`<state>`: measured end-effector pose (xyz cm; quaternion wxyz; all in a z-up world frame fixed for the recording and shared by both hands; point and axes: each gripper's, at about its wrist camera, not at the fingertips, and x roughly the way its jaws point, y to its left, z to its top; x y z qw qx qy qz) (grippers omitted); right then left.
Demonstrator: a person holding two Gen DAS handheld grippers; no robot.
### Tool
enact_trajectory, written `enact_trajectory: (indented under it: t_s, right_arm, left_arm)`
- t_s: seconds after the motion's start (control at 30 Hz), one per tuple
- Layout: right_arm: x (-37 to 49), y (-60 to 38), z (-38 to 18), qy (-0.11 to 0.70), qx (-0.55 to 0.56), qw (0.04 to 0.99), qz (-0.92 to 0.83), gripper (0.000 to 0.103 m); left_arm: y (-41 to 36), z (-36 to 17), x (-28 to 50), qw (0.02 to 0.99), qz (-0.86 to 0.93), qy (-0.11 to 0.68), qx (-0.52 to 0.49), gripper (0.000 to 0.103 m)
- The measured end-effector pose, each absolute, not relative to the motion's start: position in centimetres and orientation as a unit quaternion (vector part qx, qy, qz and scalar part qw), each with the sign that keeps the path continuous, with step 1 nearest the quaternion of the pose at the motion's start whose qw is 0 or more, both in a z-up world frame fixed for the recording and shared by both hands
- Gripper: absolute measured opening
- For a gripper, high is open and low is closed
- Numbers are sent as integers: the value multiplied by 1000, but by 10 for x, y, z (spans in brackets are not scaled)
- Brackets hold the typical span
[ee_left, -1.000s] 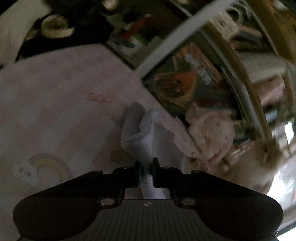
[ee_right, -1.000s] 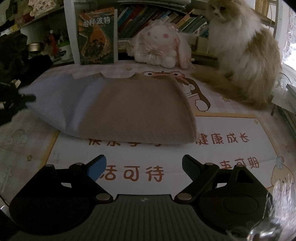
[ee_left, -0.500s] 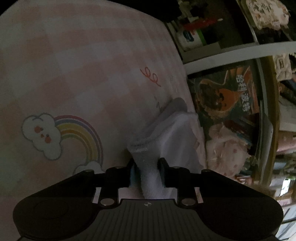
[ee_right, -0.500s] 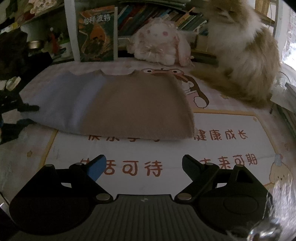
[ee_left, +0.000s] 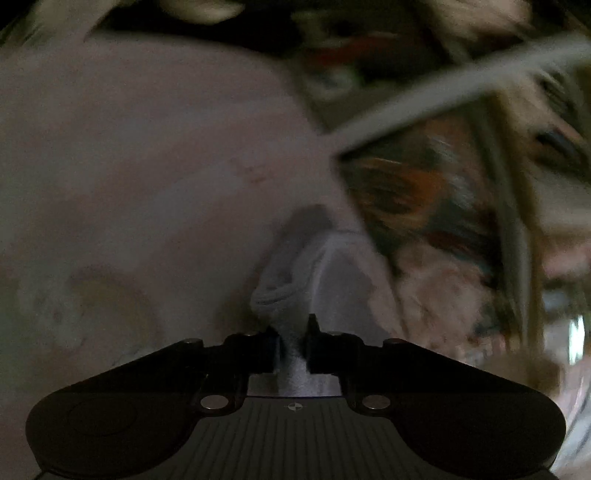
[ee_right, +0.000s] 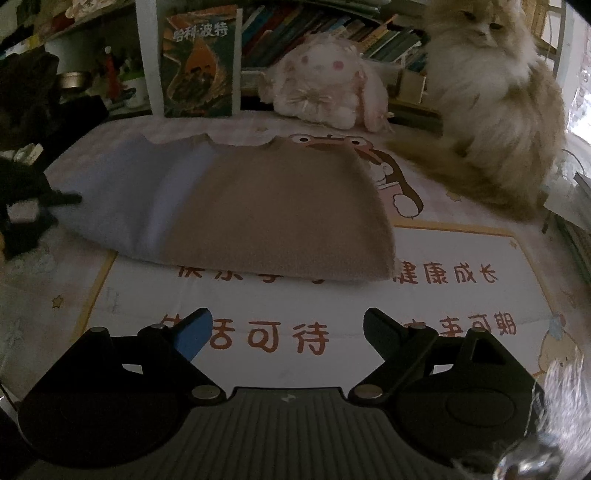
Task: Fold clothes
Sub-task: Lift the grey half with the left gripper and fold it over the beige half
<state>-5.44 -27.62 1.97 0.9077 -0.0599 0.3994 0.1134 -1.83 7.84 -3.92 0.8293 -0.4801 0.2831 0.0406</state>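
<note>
A garment (ee_right: pixel 236 206), pale lavender on its left part and tan on its right, lies on the pink patterned mat (ee_right: pixel 332 306). My left gripper (ee_left: pixel 293 341) is shut on a bunched lavender edge of the garment (ee_left: pixel 295 273) and shows in the right wrist view (ee_right: pixel 26 214) as a dark shape at the garment's left end. My right gripper (ee_right: pixel 286 334) is open and empty, hovering over the mat in front of the garment's near edge.
A fluffy cat (ee_right: pixel 491 103) sits on the mat at the back right. A pink plush rabbit (ee_right: pixel 325 85) and an upright book (ee_right: pixel 201 62) stand behind the garment, before bookshelves (ee_right: pixel 332 26). Dark objects (ee_right: pixel 33 103) lie at the left.
My left gripper has swung and tilted while keeping hold of the lavender edge; its view is now blurred. The garment's left end has shifted slightly. My right gripper has stayed nearly still.
</note>
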Motion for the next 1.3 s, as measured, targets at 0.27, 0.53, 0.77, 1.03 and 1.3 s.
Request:
enact_trajectory:
  t_s: [0.27, 0.53, 0.77, 1.03, 1.3]
  right_arm:
    - [-51, -274, 19, 399, -65, 907, 117, 89]
    - [-50, -274, 18, 399, -77, 906, 117, 89]
    - [-41, -280, 17, 402, -65, 905, 123, 89]
    - [-23, -285, 16, 394, -82, 899, 172, 89]
    - [0, -306, 22, 377, -91, 895, 218, 89]
  left_arm:
    - [96, -67, -17, 772, 63, 312, -550, 16]
    - [93, -71, -17, 771, 74, 299, -557, 12]
    - [105, -63, -27, 783, 104, 275, -548, 9]
    - [123, -63, -43, 797, 144, 255, -529, 9]
    - [101, -42, -42, 823, 177, 235, -486, 9]
